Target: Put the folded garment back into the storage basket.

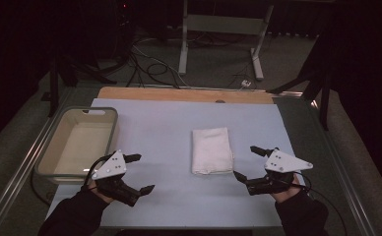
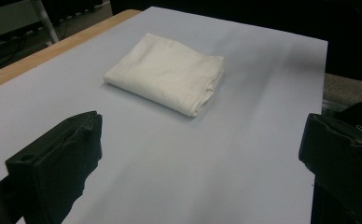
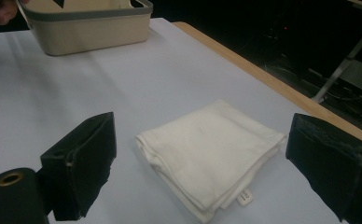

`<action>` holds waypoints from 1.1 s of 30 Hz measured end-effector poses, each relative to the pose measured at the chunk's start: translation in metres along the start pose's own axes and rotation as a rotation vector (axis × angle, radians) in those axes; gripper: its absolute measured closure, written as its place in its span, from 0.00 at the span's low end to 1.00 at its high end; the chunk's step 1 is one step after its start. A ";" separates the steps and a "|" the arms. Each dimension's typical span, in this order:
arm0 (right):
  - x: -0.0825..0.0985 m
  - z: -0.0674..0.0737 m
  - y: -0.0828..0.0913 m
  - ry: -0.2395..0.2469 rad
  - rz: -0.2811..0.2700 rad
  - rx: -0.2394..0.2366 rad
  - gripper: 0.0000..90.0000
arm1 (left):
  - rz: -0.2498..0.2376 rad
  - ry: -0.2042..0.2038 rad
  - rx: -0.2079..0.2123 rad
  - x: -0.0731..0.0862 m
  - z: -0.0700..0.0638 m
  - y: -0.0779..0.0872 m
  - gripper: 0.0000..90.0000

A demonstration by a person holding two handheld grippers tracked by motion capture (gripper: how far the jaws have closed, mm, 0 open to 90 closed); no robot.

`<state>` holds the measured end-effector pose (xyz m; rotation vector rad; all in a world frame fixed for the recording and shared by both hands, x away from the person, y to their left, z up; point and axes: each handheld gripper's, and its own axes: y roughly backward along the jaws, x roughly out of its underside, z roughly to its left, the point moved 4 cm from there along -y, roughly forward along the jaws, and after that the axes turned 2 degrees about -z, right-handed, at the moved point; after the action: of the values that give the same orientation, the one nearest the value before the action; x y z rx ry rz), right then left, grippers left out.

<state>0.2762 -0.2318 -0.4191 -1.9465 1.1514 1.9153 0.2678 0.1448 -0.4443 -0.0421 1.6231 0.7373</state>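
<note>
A: Quick check — where's the folded towel (image 1: 212, 150) for you?

B: You've got it lying flat on the pale blue sheet (image 1: 169, 128), folded into a neat rectangle. Use the towel as your anchor. In the right gripper view its layered open edges and a small tag (image 3: 245, 197) face the camera.

A: Your left gripper (image 1: 144, 173)?

B: Well apart from the towel, on its left side in the high view, toward your edge of the table. Your jaws stand wide apart, nothing between them. In the left gripper view the towel (image 2: 167, 73) sits ahead of the two black jaws, clear of both.

A: Your right gripper (image 1: 246, 163)?

B: Just beside the towel's right edge, near its front corner. Jaws spread wide, nothing clamped. One tip sits close to that corner; touching or not, can't tell from the high view. In the right gripper view the towel (image 3: 212, 151) lies between the two jaws and a little beyond them, with bare sheet either side.

A: Anything else near?

B: The beige bin (image 1: 60, 132) with a grey rim — far left of the towel, past your left gripper, a white cutout handle on its far wall. The right gripper view shows the bin (image 3: 95, 25) beyond the towel. The wooden table edge (image 1: 179, 93) runs behind the towel, past the sheet's far side.
</note>
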 end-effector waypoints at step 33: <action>0.003 -0.015 -0.031 -0.026 0.038 -0.001 0.10 | 0.053 0.028 0.000 -0.028 0.012 -0.046 0.00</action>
<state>0.3063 -0.2206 -0.4313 -1.9074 1.1887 1.9548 0.3040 0.1033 -0.4392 -0.0099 1.6556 0.7803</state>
